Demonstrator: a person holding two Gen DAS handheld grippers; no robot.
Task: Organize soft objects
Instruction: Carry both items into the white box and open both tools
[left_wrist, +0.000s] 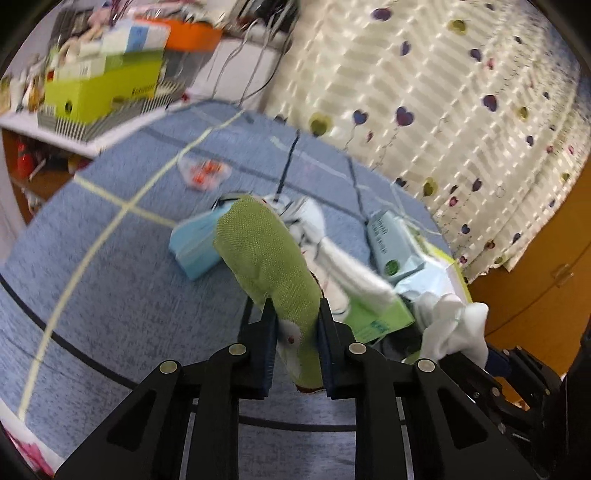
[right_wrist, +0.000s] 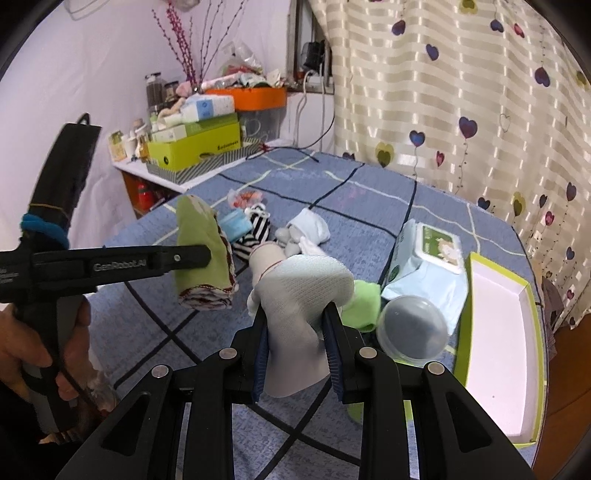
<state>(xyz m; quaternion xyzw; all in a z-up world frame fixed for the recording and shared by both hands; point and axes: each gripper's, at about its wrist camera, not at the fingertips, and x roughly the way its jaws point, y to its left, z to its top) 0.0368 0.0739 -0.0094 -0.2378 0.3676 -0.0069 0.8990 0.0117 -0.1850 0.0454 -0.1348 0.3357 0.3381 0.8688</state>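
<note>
My left gripper is shut on a folded green cloth and holds it above the blue plaid tablecloth. The same cloth shows in the right wrist view, clamped by the left gripper. My right gripper is shut on a white sock, lifted off the table. That sock shows at the right edge of the left view. A striped black-and-white sock, a white sock, a grey item and a light green cloth lie on the table.
An open green box with a white inside sits at the table's right edge. A wet-wipes pack and a grey plastic dome lid lie beside it. A blue mask pack and candies lie farther back. A cluttered shelf stands behind.
</note>
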